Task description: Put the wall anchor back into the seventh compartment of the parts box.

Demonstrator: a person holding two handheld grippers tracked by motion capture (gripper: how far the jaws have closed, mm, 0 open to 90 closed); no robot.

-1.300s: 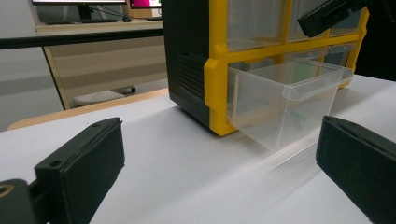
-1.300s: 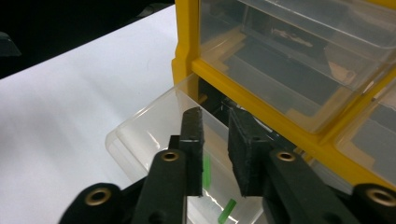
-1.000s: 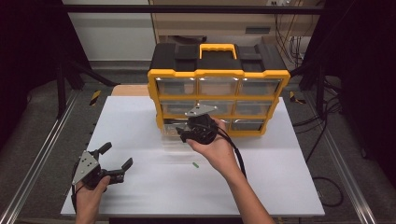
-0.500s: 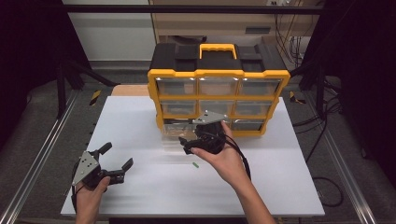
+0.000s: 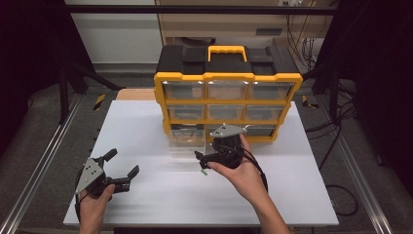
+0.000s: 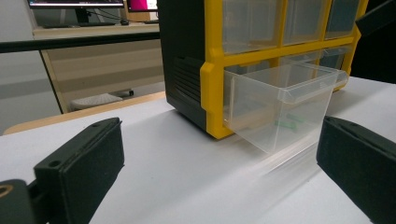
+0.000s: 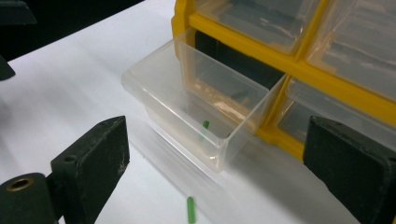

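One yellow-black organizer point(image 5: 228, 73) at table's point(image 5: 146, 195) 12 o'clock, nine clear drawers counted in front. One drawer point(image 5: 187, 141), bottom row's left, pulled out; one small green piece point(image 7: 205, 124) inside. Second green piece point(image 5: 205, 171) on table at drawer's 5 o'clock. Right gripper point(image 5: 207, 161) over it, jaws just opened wide, empty. Left gripper point(image 5: 119, 170) at 7 o'clock, wide, empty.

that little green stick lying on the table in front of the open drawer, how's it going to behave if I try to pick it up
The green stick looks thin and rounded, so it may roll or skid on the smooth white table when nudged. It lies flat, so the wide-open right gripper would probably need to close low around it. It is probably very light.
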